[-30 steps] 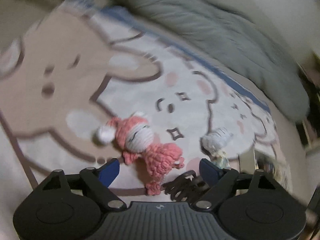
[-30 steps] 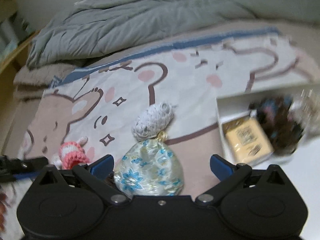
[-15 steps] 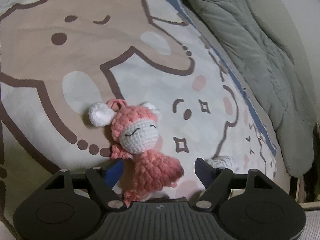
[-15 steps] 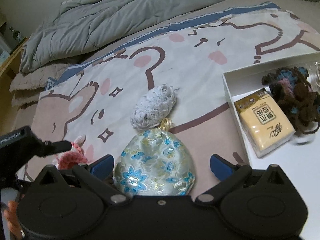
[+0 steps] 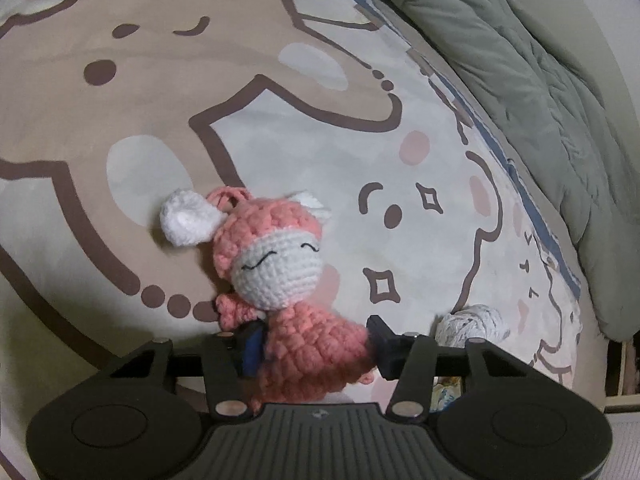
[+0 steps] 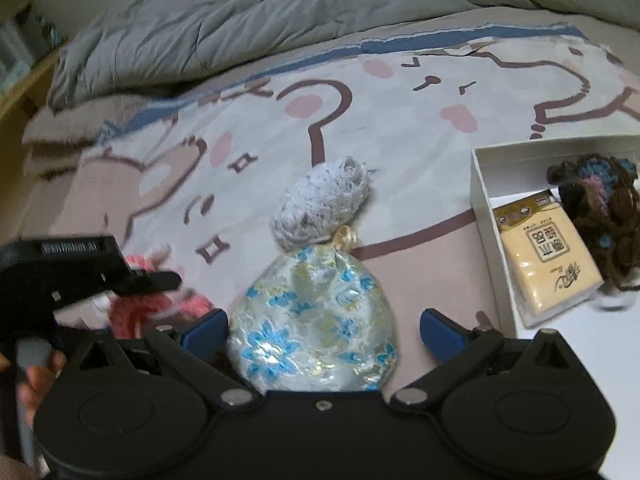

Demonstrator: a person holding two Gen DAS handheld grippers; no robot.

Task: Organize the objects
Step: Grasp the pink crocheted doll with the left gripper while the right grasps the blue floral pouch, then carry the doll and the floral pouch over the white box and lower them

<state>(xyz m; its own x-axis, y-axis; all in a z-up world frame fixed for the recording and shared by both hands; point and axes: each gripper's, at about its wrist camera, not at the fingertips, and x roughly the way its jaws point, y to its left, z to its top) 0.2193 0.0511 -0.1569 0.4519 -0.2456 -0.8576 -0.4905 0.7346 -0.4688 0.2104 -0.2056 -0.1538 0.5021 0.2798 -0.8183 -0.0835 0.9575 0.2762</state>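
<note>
Currently the pink crocheted doll [image 5: 288, 280] is pinched at its soft body by the left gripper [image 5: 314, 344] while lying on the cartoon-print blanket [image 5: 280, 80]. The right gripper [image 6: 320, 328] is held spread wide around the floral brocade pouch [image 6: 312, 320], nothing being clamped. A white yarn ball [image 6: 320, 204] lies just beyond the pouch, and a white box [image 6: 486, 204] with a tissue pack [image 6: 548, 252] sits to the right. Slippage is judged possible, since only yielding yarn is gripped and the head hangs free.

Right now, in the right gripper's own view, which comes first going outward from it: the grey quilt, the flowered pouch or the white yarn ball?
1. Flowered pouch, between the open jaws.
2. White yarn ball, just beyond the pouch.
3. Grey quilt, along the far edge.
</note>
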